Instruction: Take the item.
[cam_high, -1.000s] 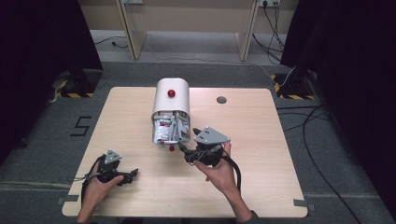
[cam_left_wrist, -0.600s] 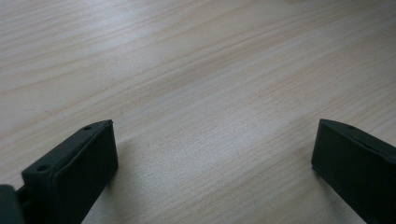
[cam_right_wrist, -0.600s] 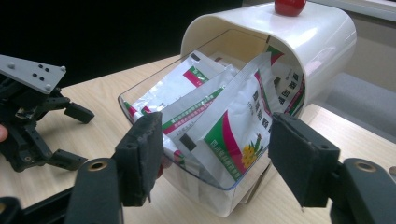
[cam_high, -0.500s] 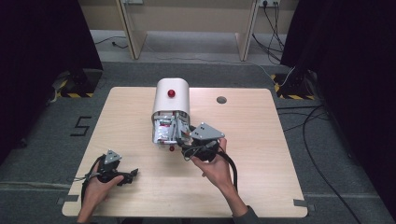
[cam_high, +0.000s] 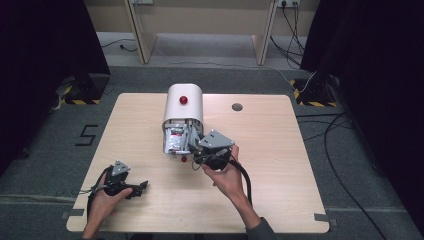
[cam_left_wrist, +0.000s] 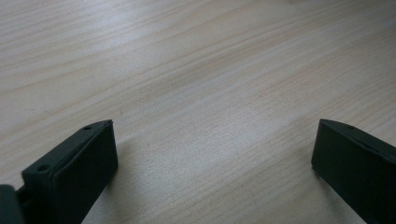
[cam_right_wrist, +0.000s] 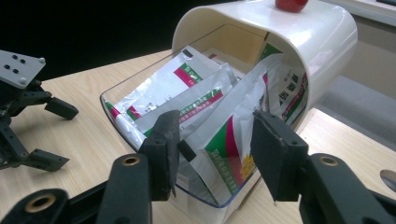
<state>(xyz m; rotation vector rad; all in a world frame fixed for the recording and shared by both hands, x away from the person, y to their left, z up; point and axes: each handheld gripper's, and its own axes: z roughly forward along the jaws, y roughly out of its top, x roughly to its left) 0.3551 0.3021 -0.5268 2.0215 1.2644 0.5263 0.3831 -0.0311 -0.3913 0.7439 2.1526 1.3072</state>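
Observation:
A white domed container (cam_high: 183, 107) with a red knob (cam_high: 183, 100) stands mid-table, its clear drawer (cam_right_wrist: 140, 140) pulled out toward me. Several silver sachets (cam_right_wrist: 187, 88) with green and red bands lie in it. My right gripper (cam_high: 192, 150) is at the drawer's front. Its jaws have just been closing and stand on either side of one upright sachet (cam_right_wrist: 233, 140); the pads do not clearly press on it. My left gripper (cam_high: 142, 187) rests on the table (cam_high: 280, 150) near the front left, open, with bare wood between its jaws (cam_left_wrist: 215, 135).
A round cable hole (cam_high: 237, 107) is in the table behind and right of the container. In the right gripper view, the left gripper (cam_right_wrist: 53, 135) lies off to the left of the drawer. Bare wood stretches across the table's right half.
The right gripper has edged left toward the drawer and its jaws have narrowed around a sachet. The left gripper has stayed put.

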